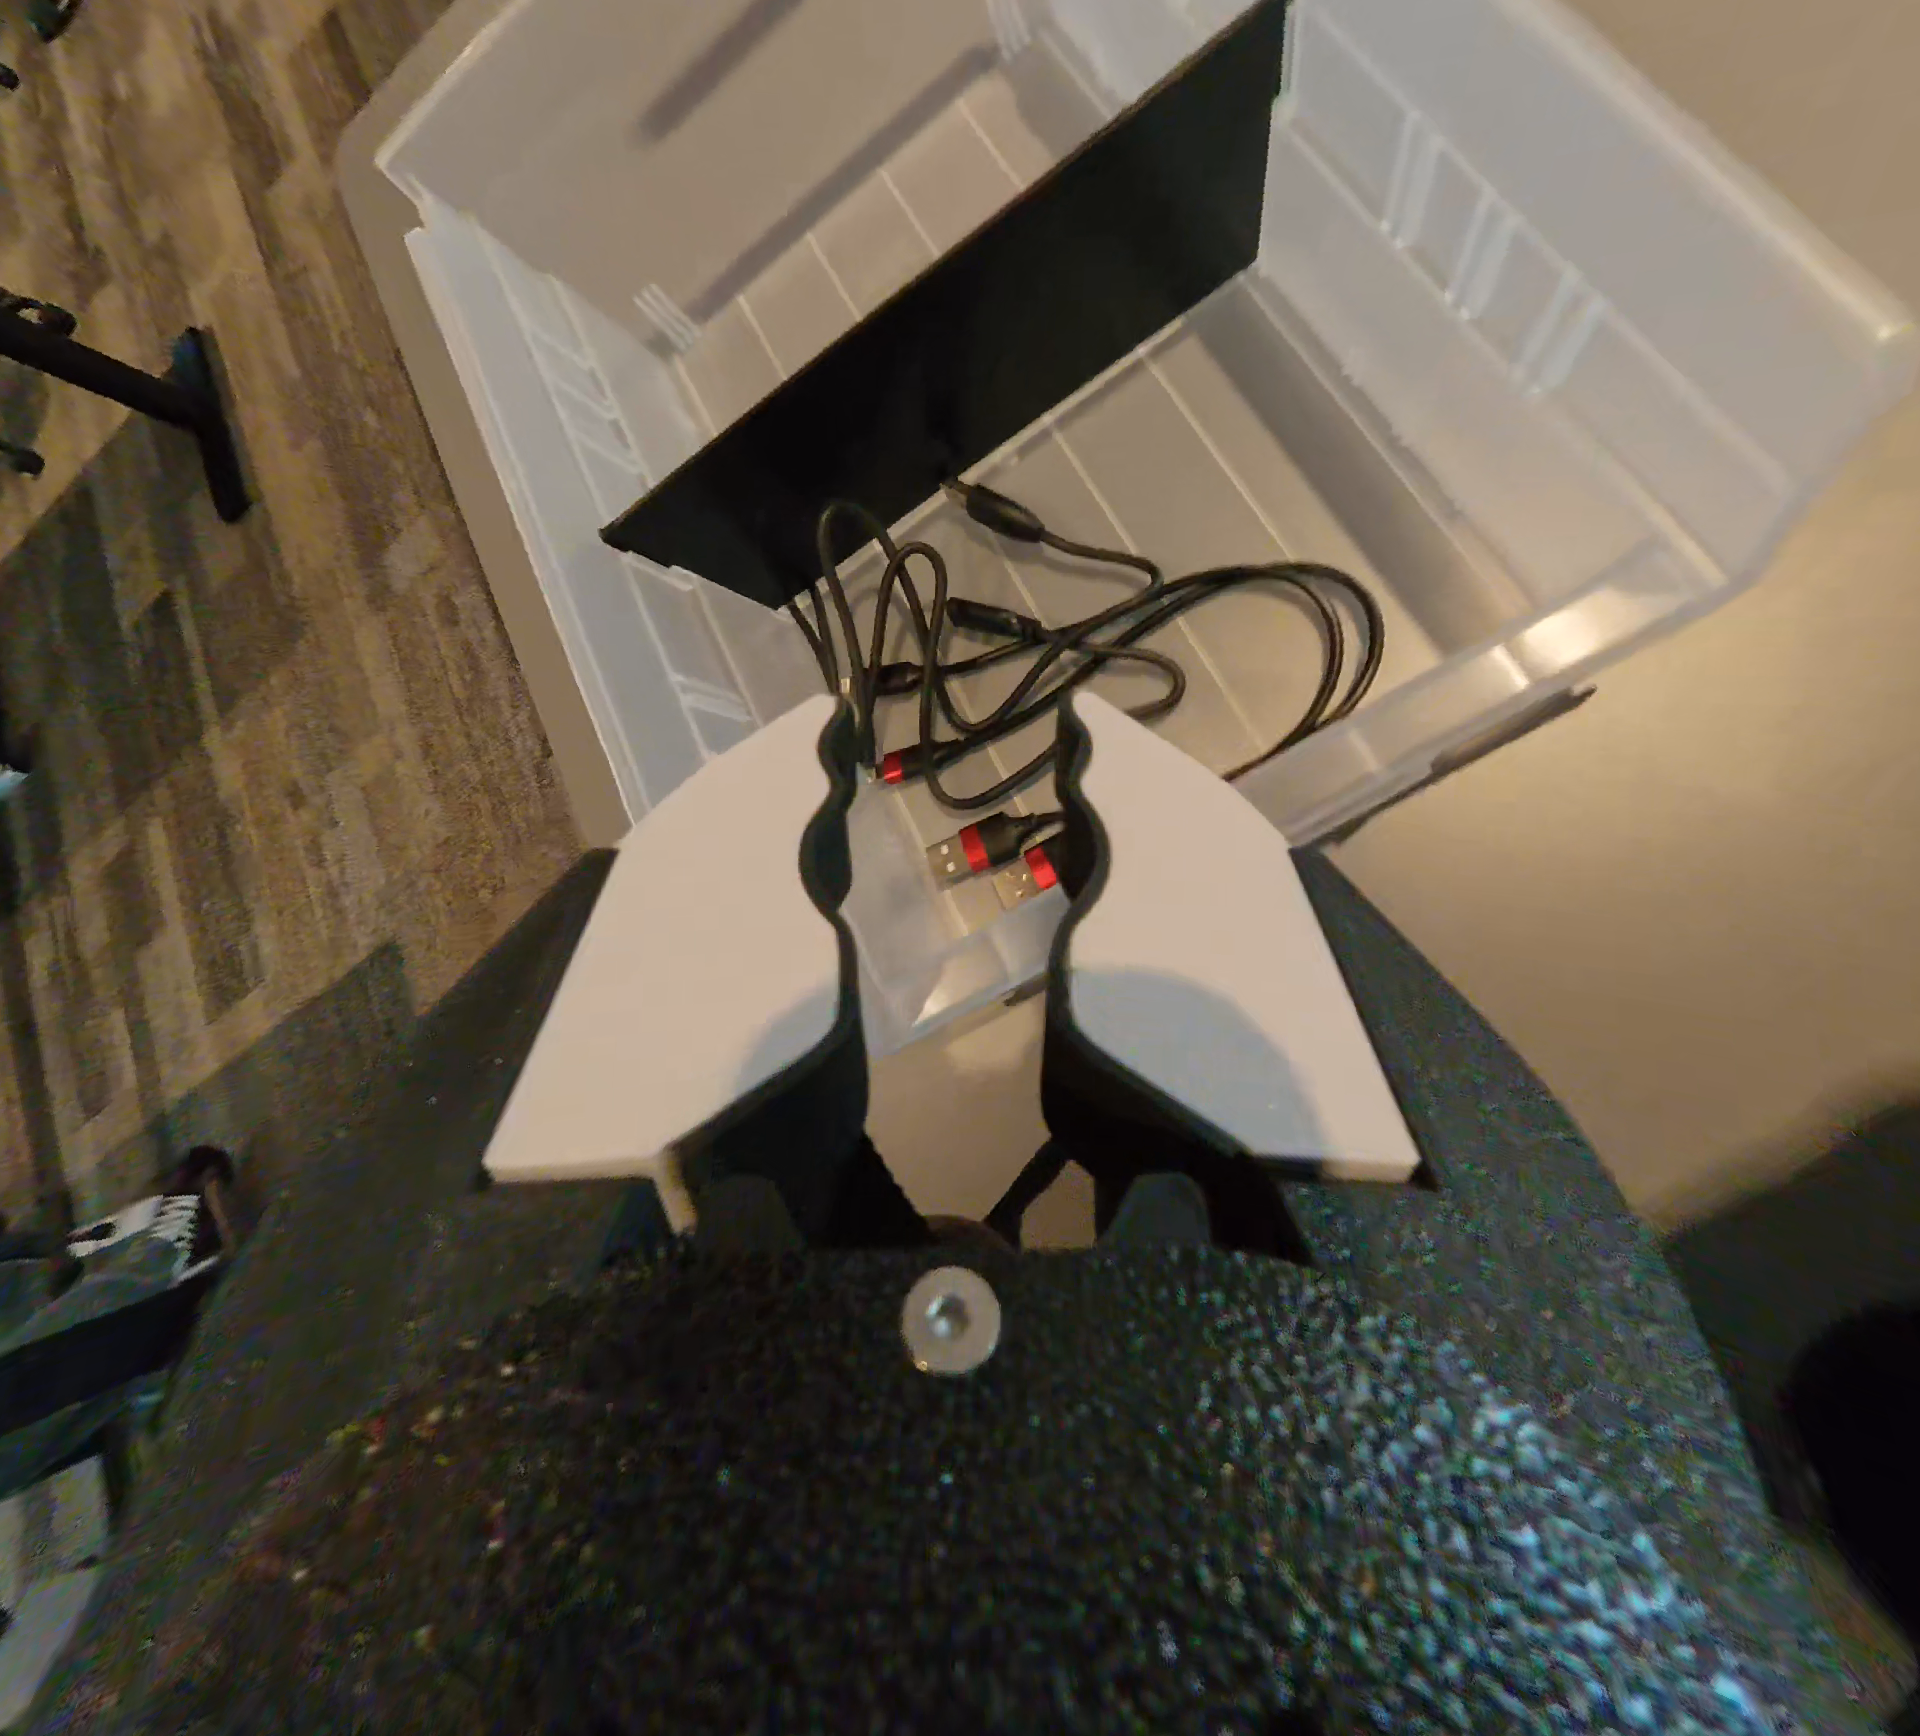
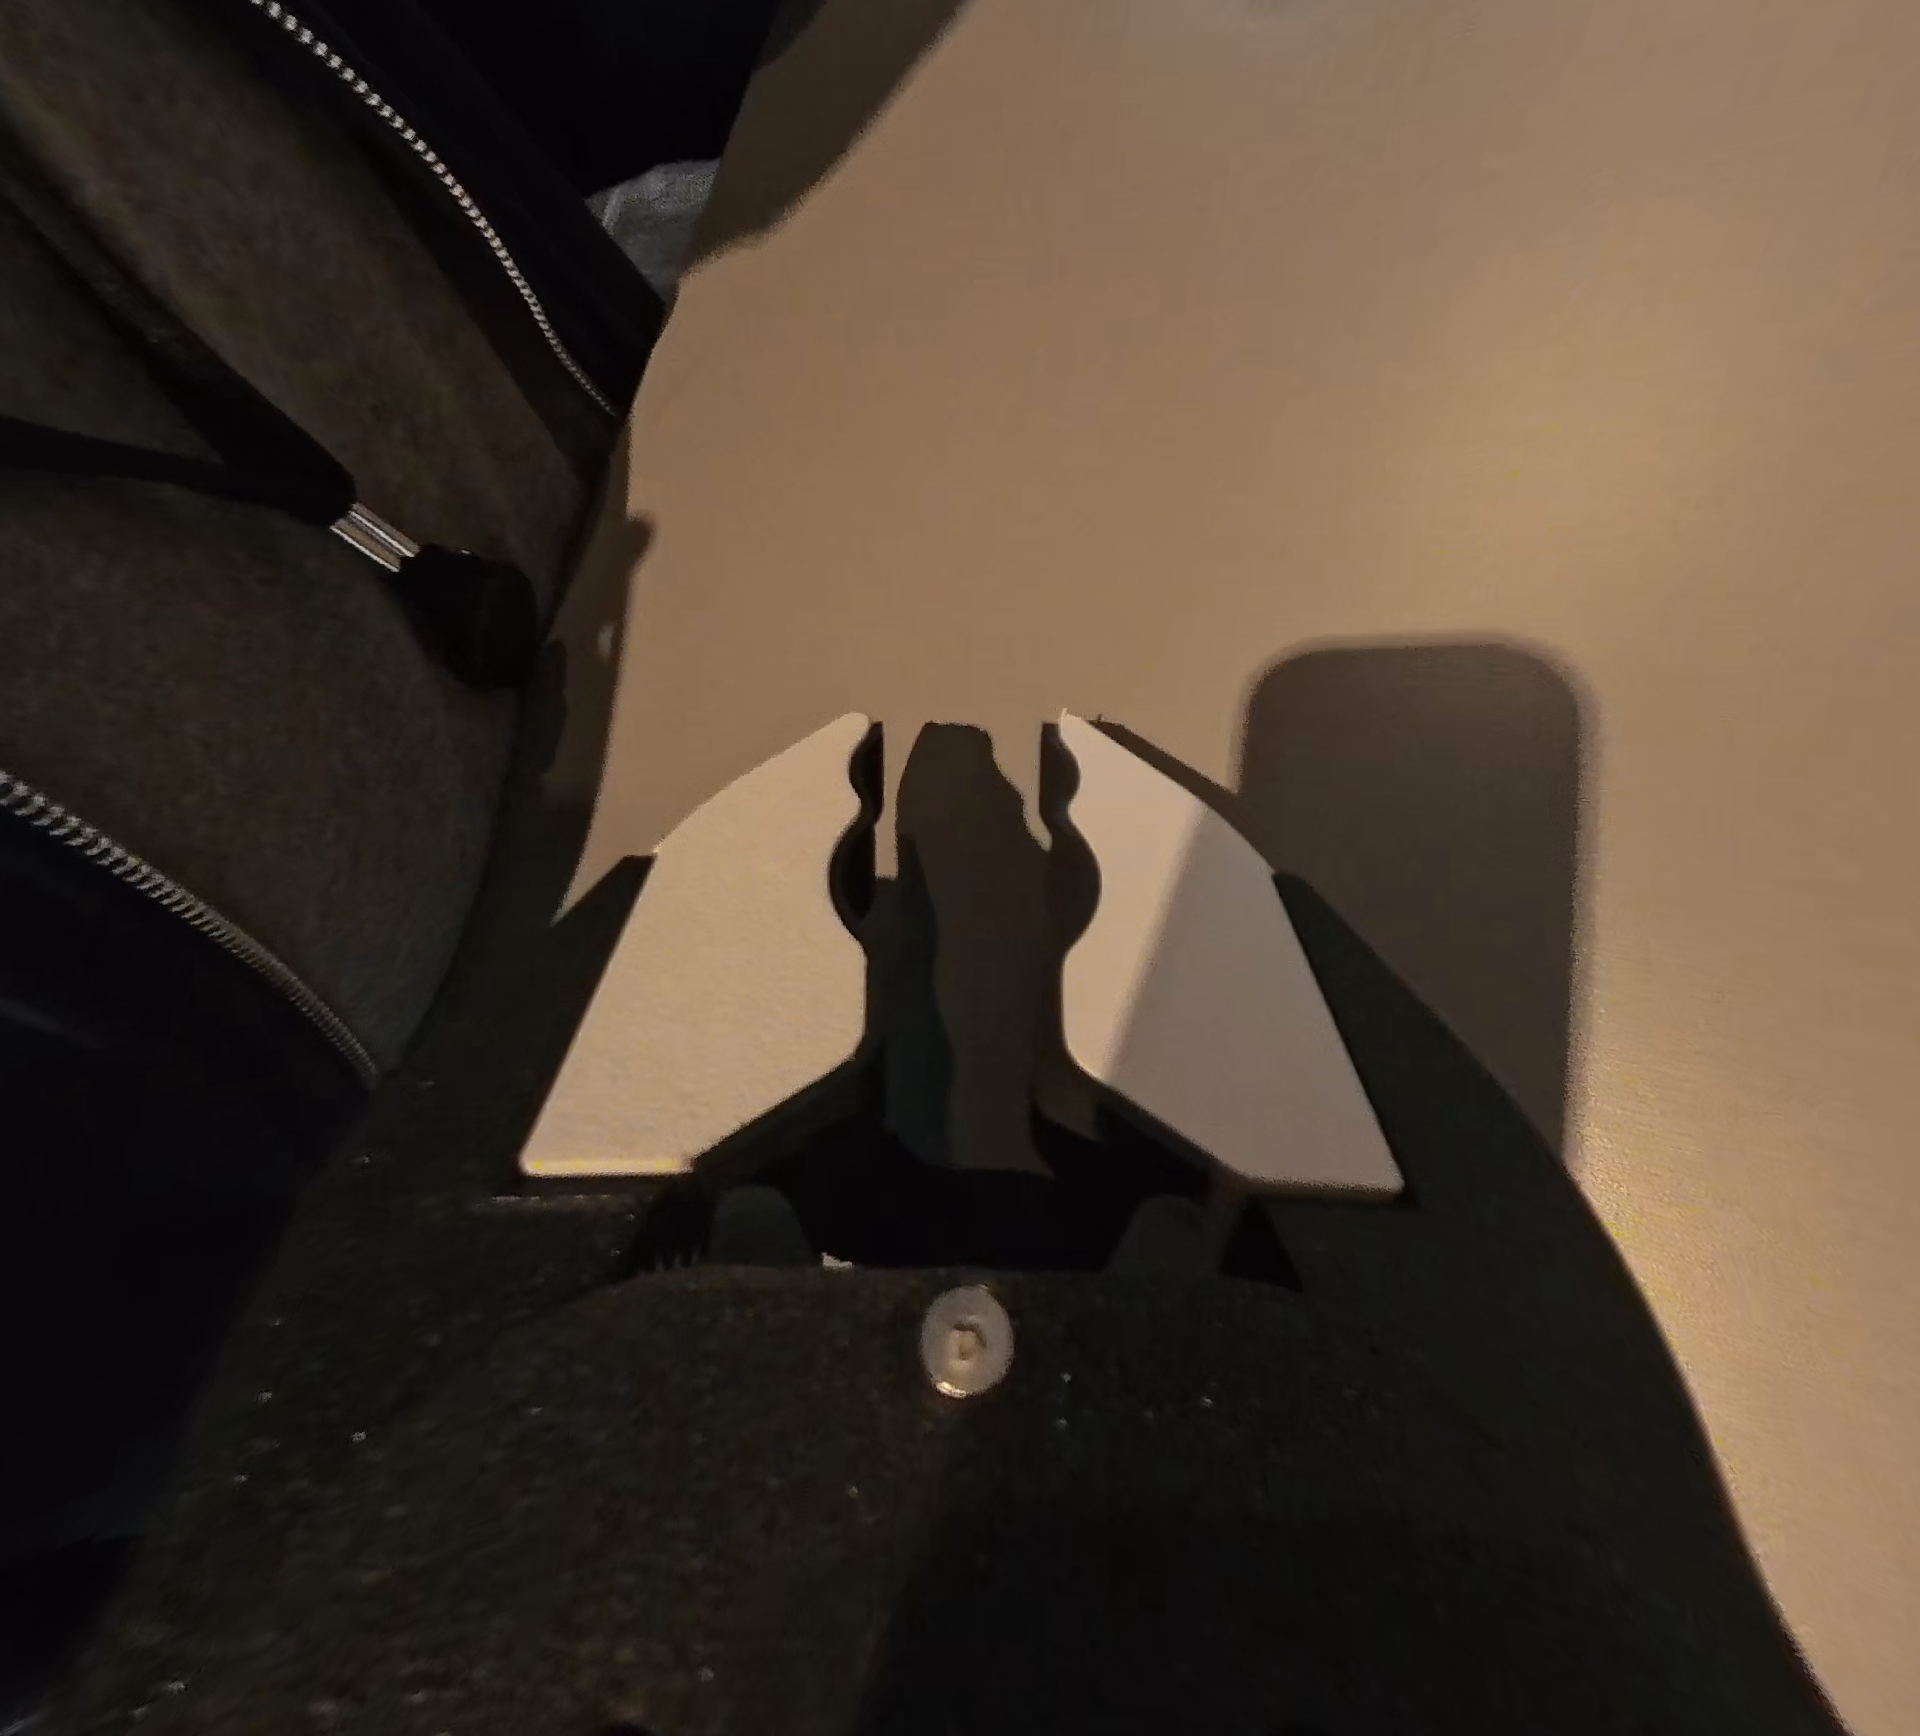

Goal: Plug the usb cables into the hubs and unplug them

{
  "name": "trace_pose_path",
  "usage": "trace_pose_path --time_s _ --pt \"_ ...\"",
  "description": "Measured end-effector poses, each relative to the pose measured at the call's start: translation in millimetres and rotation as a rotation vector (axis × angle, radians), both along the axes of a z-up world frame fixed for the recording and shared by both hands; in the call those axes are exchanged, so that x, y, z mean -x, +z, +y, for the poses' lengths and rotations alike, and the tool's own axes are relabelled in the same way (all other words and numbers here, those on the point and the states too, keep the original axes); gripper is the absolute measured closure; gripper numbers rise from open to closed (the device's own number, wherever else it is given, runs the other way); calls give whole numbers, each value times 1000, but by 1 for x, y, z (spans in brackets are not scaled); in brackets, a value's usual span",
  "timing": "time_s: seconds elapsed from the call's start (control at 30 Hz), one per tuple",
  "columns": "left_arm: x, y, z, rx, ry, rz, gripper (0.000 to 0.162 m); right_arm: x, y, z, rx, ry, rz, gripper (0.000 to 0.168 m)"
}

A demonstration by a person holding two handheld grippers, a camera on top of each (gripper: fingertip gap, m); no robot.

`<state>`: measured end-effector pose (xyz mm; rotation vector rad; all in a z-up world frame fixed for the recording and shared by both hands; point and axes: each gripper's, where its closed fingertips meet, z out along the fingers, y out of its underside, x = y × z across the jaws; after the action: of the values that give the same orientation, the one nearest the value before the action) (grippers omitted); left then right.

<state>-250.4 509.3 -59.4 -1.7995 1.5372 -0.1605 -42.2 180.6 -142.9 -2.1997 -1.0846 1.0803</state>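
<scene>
In the left wrist view, a clear plastic bin [image 1: 1558, 252] stands on a beige table. Inside it a black panel [image 1: 997, 315] leans upright, with black cables [image 1: 1091, 637] coming out from under it. Several red-collared USB plugs [image 1: 971, 850] lie loose on the bin floor. My left gripper [image 1: 961, 720] is open, above the near end of the bin, over the plugs, holding nothing. In the right wrist view my right gripper [image 2: 966, 730] is open and empty just above the bare table, casting a shadow.
Grey patterned carpet [image 1: 208, 543] and black furniture legs [image 1: 197, 408] lie left of the table. A person's dark zippered jacket [image 2: 260, 543] fills the left of the right wrist view. A dark rounded shadow [image 2: 1413, 834] falls on the beige table [image 2: 1247, 336]. My hands' fingertips stand some 40 centimeters from each other.
</scene>
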Motion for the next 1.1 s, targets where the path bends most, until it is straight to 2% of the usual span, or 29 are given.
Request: trace_pose_path --time_s 0.13,0.33,0.63,0.73,0.83,0.97,1.0,1.1 --pt "4 -1 1 22 -65 105 128 0 0 -1 -16 0 -8 139" --pt "6 0 20 63 -97 226 130 0 1 -2 -19 11 2 138" --pt "-2 -17 13 167 -247 412 132 0 2 -6 -22 41 11 136" --pt "-7 -20 12 219 -320 475 138 0 2 -7 -19 48 18 135" --pt "1 -38 10 284 -401 618 138 1 3 -8 -24 54 22 134" --pt "24 -65 12 288 -462 866 139 1 3 -9 -26 62 28 134" --pt "25 -68 13 281 -467 892 144 1 3 -9 -23 63 32 134" --pt "26 -74 16 271 -492 942 145 1 4 -9 -13 69 39 135"
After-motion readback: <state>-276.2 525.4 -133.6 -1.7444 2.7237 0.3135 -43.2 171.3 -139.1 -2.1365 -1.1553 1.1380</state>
